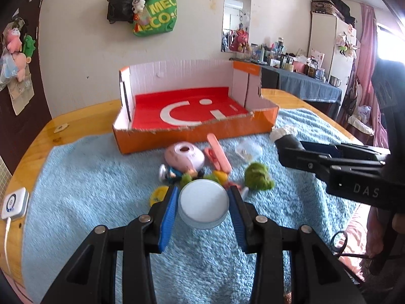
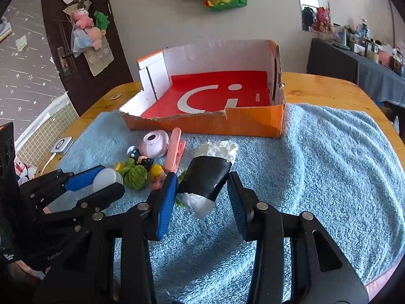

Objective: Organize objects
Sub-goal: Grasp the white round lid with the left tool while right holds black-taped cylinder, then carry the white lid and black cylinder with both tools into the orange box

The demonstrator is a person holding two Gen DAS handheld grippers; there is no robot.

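A round white jar is clamped between the blue pads of the left tool, above a blue towel spread on the wooden table. A black roll with white ends is gripped by the right tool. Small toys are scattered just beyond. An open orange box is set at the far side.

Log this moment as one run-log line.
left claw: shut on white jar | right claw: shut on black-wrapped roll | orange box: empty
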